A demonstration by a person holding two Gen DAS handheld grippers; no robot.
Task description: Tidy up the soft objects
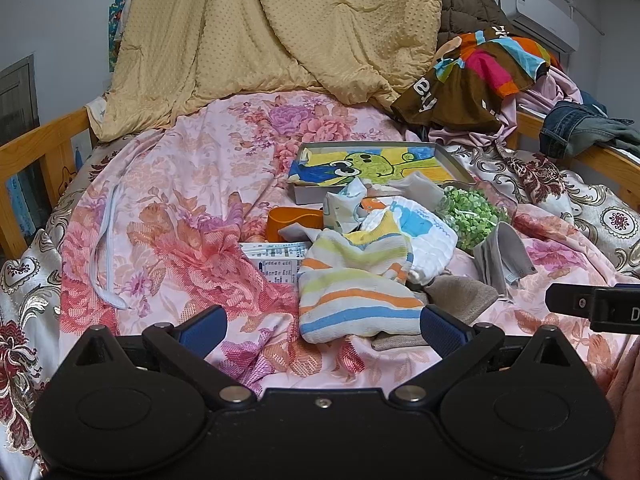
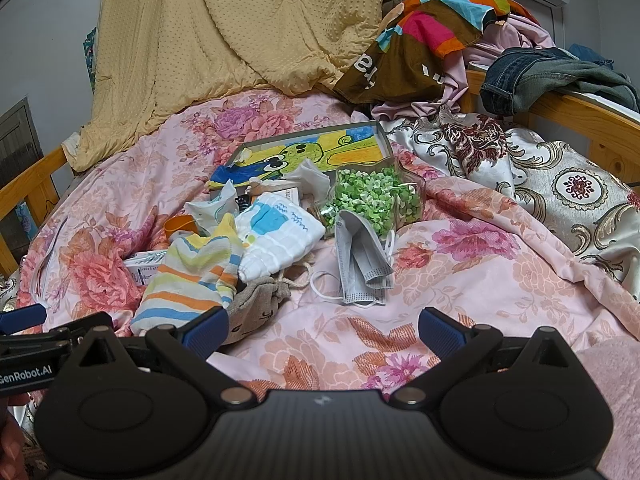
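1. Two hand-held grippers hover low over a bed covered by a pink floral quilt (image 2: 460,280); the left gripper (image 1: 322,330) and the right gripper (image 2: 323,330) both have their jaws spread wide and hold nothing.
2. Soft objects lie heaped mid-bed: a striped cloth in orange, yellow and blue (image 1: 352,296) sits just ahead of the left gripper, touching a white quilted cloth with blue print (image 2: 280,232) behind it.
3. A grey pleated face mask (image 2: 362,268) lies right of the heap, in front of a clear bag of green pieces (image 2: 372,196).
4. A small beige drawstring pouch (image 2: 256,304) rests near the right gripper's left finger.
5. A shallow grey box holding a crayon drawing (image 1: 372,164) lies behind the heap.
6. An orange plastic cup (image 1: 294,222) lies left of the heap.
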